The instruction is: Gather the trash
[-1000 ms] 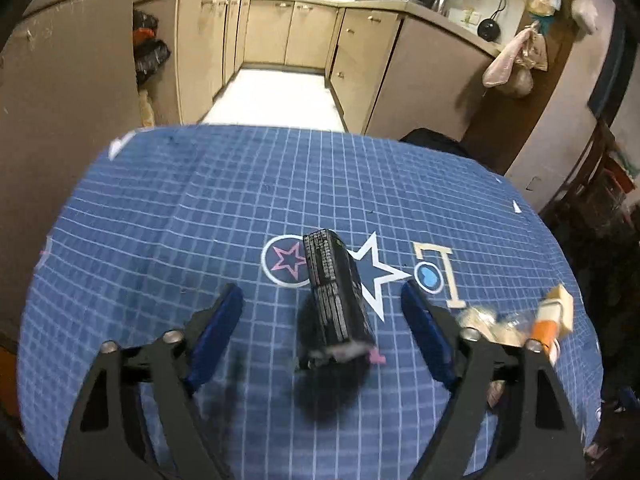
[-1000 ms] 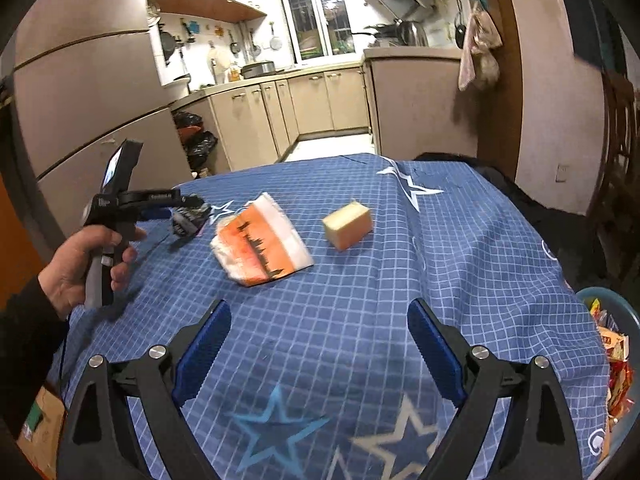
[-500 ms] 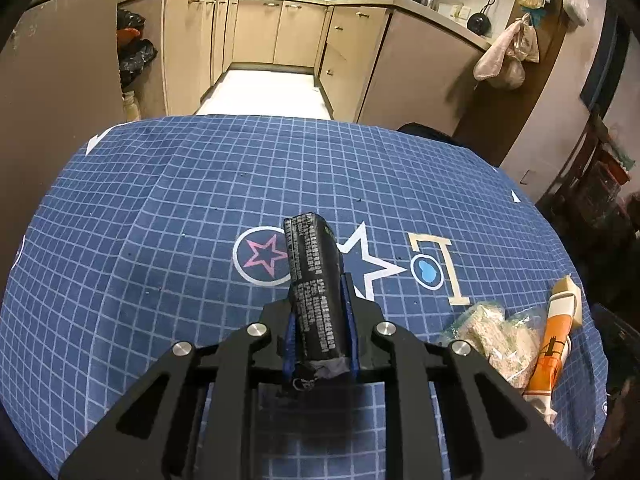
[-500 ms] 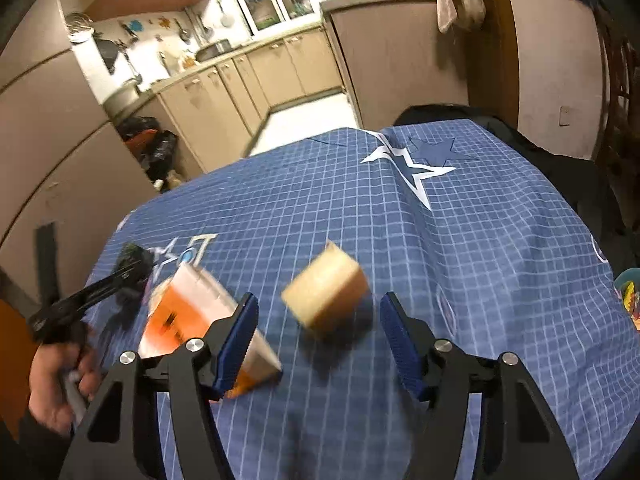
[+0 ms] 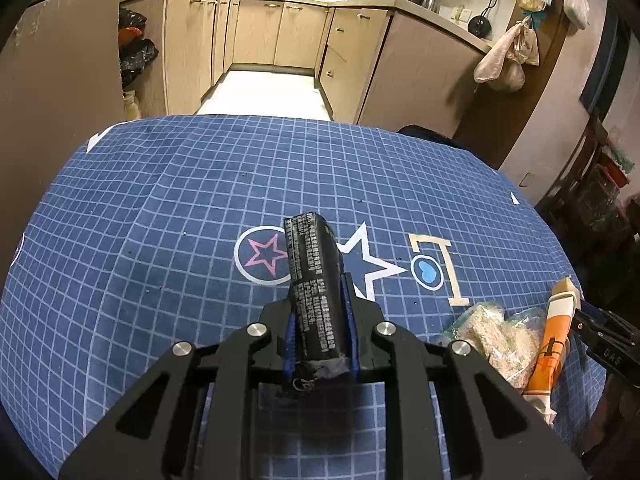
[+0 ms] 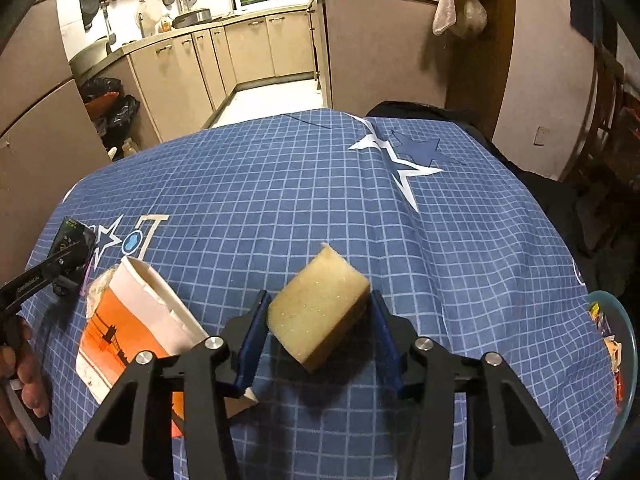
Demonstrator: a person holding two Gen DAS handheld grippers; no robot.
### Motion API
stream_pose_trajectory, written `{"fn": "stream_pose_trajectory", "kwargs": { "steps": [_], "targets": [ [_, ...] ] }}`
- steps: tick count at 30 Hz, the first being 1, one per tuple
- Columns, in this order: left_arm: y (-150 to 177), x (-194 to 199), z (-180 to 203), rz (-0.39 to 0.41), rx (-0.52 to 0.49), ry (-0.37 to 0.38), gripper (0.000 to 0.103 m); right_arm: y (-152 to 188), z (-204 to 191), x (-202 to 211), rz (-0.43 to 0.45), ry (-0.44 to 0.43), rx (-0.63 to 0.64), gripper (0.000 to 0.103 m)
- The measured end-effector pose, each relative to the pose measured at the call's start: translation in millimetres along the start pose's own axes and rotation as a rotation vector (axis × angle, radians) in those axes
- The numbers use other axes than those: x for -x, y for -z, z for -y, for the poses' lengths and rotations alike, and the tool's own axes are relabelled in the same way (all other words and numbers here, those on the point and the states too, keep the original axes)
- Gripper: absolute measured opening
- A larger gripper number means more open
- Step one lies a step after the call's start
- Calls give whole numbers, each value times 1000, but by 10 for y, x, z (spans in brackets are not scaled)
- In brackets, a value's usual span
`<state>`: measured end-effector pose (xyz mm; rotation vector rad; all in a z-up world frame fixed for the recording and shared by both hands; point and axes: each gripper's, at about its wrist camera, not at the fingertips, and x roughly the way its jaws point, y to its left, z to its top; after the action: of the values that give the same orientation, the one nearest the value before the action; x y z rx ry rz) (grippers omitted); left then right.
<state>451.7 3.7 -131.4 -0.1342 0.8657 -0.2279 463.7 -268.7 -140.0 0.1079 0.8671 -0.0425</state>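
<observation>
A black printed snack packet (image 5: 312,272) stands up between the fingers of my left gripper (image 5: 318,300), which is shut on it just above the blue checked tablecloth (image 5: 160,220). In the right wrist view that packet (image 6: 74,240) shows at the far left, with a hand (image 6: 20,352) below it. A yellow sponge block (image 6: 320,308) sits between the blue pads of my right gripper (image 6: 318,312). Its jaws are closing and both pads touch the sponge's sides.
An orange and white paper bag (image 6: 132,320) lies just left of the sponge, over a clear bag of crumbs (image 5: 492,332). A teal bin (image 6: 624,320) holding wrappers stands at the table's right edge. Kitchen cabinets stand beyond the table.
My left gripper closed on the black packet and has held still since. My right gripper moved up to the sponge and its jaws narrowed onto it.
</observation>
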Motion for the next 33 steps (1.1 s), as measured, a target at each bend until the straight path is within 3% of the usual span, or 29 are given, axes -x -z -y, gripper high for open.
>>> {"fn": "stream_pose_trajectory", "kwargs": {
  "steps": [11,16,23,29,33],
  "targets": [
    [29,50,49,4,-10,5,15,177,86,376,84,-53,88,41],
    [73,178,57,33,-10,-12,13,258,76,690,163,-47,104,41],
    [151,693,128,121,-21,-30,13,461,-73,1259,273,-22,161,41],
    [500,1415,534,243,-111,-26,13,704,-182,1799,355,3,163,41],
    [729,1695,755,278,-148,9,13,875,-192,2128,391,13,150,41]
  ]
}}
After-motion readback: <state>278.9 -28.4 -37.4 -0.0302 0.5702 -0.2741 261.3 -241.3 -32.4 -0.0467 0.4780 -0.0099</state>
